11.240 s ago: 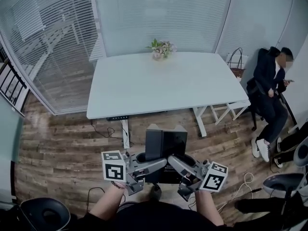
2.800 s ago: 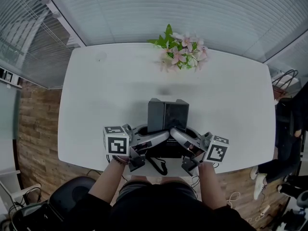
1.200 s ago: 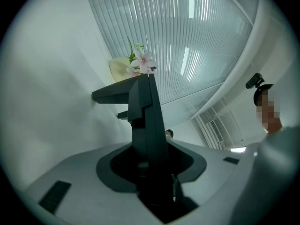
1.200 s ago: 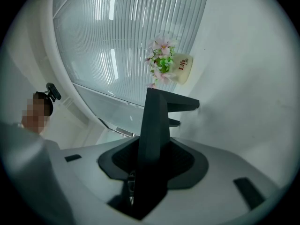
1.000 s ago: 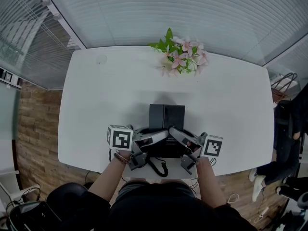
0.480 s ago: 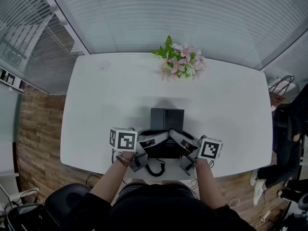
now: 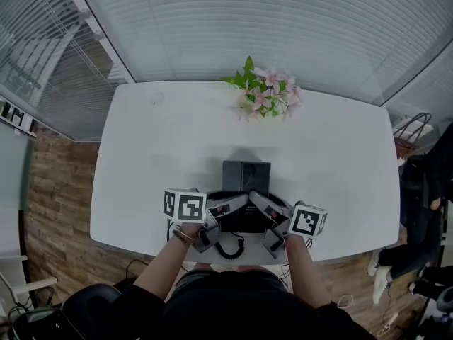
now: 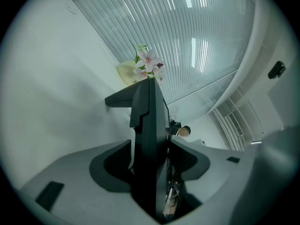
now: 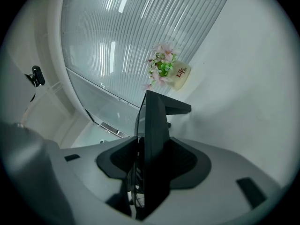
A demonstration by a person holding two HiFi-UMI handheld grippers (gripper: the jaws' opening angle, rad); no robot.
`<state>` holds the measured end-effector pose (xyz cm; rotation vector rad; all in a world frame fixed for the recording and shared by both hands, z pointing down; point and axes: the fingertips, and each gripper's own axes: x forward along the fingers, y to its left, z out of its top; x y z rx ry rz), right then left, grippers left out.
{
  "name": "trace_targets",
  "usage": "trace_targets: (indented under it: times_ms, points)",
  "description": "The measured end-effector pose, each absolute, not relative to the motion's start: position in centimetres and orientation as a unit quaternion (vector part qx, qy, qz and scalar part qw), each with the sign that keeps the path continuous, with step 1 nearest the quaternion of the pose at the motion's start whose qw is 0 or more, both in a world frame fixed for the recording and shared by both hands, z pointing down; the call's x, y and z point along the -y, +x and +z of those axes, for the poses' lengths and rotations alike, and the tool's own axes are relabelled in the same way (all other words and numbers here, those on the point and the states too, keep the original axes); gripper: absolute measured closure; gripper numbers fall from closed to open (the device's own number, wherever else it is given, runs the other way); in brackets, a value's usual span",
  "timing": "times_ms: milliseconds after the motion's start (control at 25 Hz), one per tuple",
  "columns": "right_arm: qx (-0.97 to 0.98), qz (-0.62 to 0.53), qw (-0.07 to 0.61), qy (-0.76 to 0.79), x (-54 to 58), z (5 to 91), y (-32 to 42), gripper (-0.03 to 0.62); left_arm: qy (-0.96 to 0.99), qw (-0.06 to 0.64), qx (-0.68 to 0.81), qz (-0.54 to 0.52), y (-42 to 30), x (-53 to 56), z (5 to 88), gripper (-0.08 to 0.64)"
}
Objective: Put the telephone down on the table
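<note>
The black desk telephone [image 7: 245, 178] stands on the white table [image 7: 141, 154] near its front edge, with its screen part raised toward the flowers. Its coiled cord [image 7: 228, 247] hangs at the table edge. My left gripper [image 7: 228, 205] reaches in from the left and my right gripper [image 7: 262, 204] from the right, each with a side edge of the phone between its jaws. Both pairs of jaws have just been opening. In the left gripper view the phone's edge [image 8: 149, 135] stands in the gap, as it does in the right gripper view [image 9: 153, 125]. The pads no longer seem to press on it.
A pot of pink flowers [image 7: 267, 92] stands at the table's far edge, beyond the phone. Glass walls with blinds close the room behind it. A seated person [image 7: 430, 183] is at the far right, and a black chair [image 7: 92, 310] is at the lower left.
The phone has settled a little lower onto the table. Both marker cubes have tilted slightly and the jaws stand wider round the phone's edges. The head view has shifted a little.
</note>
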<state>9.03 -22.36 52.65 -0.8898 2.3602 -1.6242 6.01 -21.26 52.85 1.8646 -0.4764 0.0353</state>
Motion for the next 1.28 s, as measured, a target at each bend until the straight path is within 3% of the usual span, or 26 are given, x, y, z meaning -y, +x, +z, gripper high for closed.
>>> trace_targets:
  times_ms: [1280]
  points:
    - [-0.812, -0.46, 0.004, -0.359, 22.27, 52.75, 9.99, 0.362, 0.8, 0.544, 0.243, 0.065, 5.68, 21.14, 53.78, 0.299]
